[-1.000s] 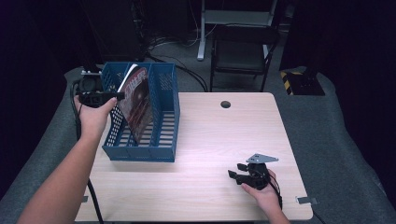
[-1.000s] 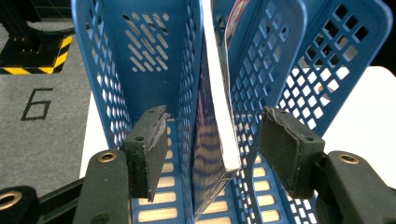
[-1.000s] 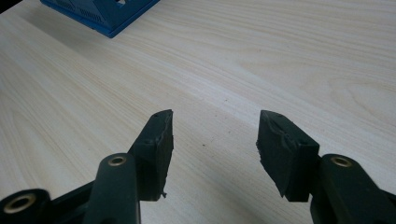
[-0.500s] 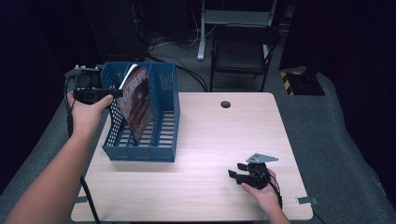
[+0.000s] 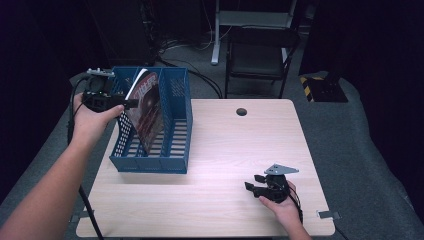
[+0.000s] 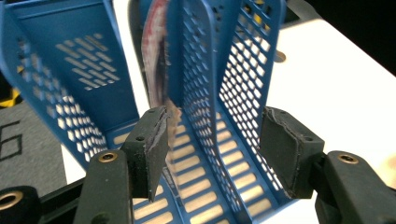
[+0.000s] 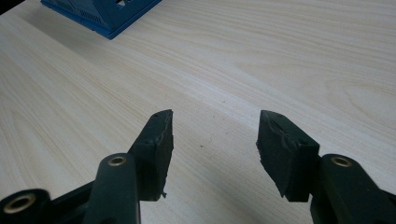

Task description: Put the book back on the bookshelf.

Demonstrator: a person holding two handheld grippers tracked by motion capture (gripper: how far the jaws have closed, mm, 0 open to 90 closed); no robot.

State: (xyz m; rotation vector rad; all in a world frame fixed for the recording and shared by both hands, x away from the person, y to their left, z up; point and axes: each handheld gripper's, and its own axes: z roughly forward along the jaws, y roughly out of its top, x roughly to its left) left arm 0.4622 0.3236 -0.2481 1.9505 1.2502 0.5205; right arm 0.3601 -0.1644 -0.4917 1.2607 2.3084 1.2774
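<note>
Magazine: the thin glossy magazine with a dark red cover (image 5: pixel 148 111) stood on its lower edge inside the blue perforated plastic file rack (image 5: pixel 172 165), leaning against a divider, top corner above the rack's rim. That lean was likely why it kept upright with nothing gripping it.

Rack: it sat on the left part of the pale wood-grain table (image 5: pixel 225 150), open top upward, slotted floor visible between its dividers, so a flat thing could drop in edgewise.

Left gripper: the left gripper (image 5: pixel 131 103) hung at the rack's upper left, level with the magazine's top edge. In the left gripper view its jaws stood spread; the left pad (image 6: pixel 156 140) lay close to the magazine's edge (image 6: pixel 156 65), the right pad well clear, with a blue divider between them. Nothing was pinched, which suggests a release.

Right gripper: the right gripper (image 5: pixel 254 182) rested low near the table's front right, well apart from the rack. Its jaws gaped over bare wood (image 7: pixel 215 135), holding nothing, apparently parked out of the way.

Judgement: the filing looked done, or nearly so.
</note>
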